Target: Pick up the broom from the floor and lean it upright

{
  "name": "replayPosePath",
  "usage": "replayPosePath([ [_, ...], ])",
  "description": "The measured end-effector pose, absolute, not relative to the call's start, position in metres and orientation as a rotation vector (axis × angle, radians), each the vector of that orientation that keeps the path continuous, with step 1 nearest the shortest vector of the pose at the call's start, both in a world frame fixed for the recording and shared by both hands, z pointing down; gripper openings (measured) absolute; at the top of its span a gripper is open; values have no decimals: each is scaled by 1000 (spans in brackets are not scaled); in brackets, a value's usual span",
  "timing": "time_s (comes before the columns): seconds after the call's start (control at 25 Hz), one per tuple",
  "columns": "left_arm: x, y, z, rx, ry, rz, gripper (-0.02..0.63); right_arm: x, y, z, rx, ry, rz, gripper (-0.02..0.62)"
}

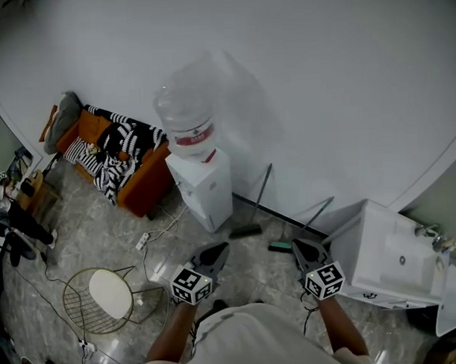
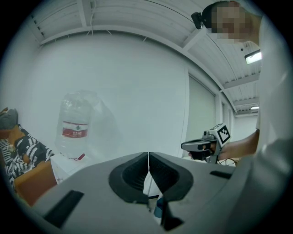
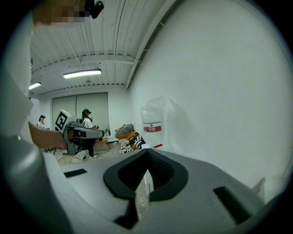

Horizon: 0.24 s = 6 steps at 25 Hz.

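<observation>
An orange sofa [image 1: 131,190] with striped cushions stands far left against the wall, and a wire chair [image 1: 105,297] sits on the floor in front of it. Next comes the water dispenser [image 1: 204,187] with its big bottle.

The left gripper [image 1: 218,250] hovers low over the floor, its 2 jaws pressed together on nothing; its own view shows only a thin seam between them.

Just right of the dispenser is the broom [image 1: 257,206]: its dark head rests on the floor and its thin handle slants up across the skirting, so it looks propped on the wall, not lying flat. A second long-handled tool [image 1: 281,245] with a green head lies just beside it.

The right gripper [image 1: 299,244] is also closed at the tips and empty. A white cabinet [image 1: 379,243] fills the right.

The broom is probably light, with a stiff, smooth, narrow shaft and soft bristles. A pinch far up the handle would likely let it swing; gripping low on the shaft, nearer the head, with the other gripper higher to steer, seems safest.
</observation>
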<state>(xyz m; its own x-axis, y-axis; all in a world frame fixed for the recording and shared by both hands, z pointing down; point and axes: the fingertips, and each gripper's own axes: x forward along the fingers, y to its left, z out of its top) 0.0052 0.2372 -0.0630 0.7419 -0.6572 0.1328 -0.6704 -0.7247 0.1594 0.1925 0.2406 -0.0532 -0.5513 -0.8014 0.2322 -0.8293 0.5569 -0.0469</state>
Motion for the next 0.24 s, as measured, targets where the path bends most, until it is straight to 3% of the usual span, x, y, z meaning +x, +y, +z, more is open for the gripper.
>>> replayPosePath([
  [0.24,-3,229,-63,2741,-1055,106,9,188,234,-57,1388,-2601,226,0],
])
